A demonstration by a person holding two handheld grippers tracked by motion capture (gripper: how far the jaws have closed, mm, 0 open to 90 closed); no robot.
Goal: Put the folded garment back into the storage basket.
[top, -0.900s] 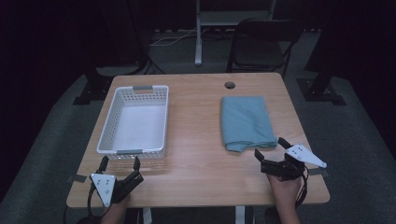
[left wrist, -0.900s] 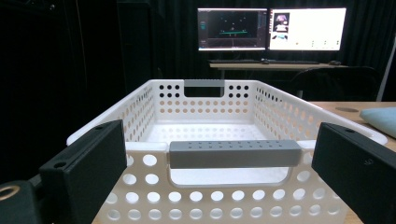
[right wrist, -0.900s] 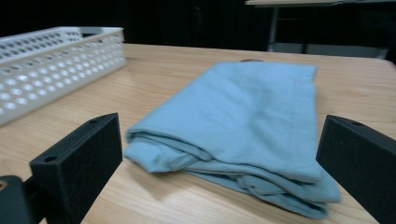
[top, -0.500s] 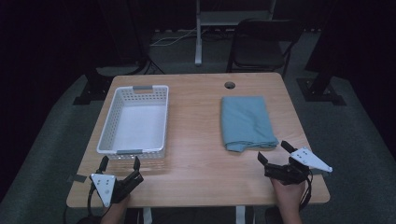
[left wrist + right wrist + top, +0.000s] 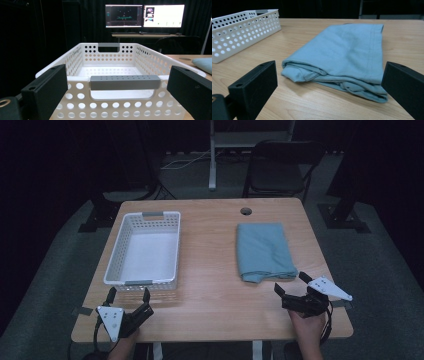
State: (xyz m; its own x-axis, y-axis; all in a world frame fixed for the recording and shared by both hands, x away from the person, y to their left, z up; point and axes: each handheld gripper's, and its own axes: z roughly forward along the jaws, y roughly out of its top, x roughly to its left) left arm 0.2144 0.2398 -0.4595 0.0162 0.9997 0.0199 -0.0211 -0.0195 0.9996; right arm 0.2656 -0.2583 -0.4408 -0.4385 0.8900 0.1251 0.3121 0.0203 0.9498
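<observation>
Right claw (image 5: 292, 286) gapes wide, seemingly just short of cloth (image 5: 264, 251).

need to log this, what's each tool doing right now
Left tool: open, empty, facing the basket.
Right tool: open, empty, facing the folded cloth.

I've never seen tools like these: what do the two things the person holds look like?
Each is a black hand-held gripper, left and right, with two blocky black fingers that have small round holes near the tips. A pale grey three-cornered plate with small dots sits on top. A dark cable loops from the right one.
</observation>
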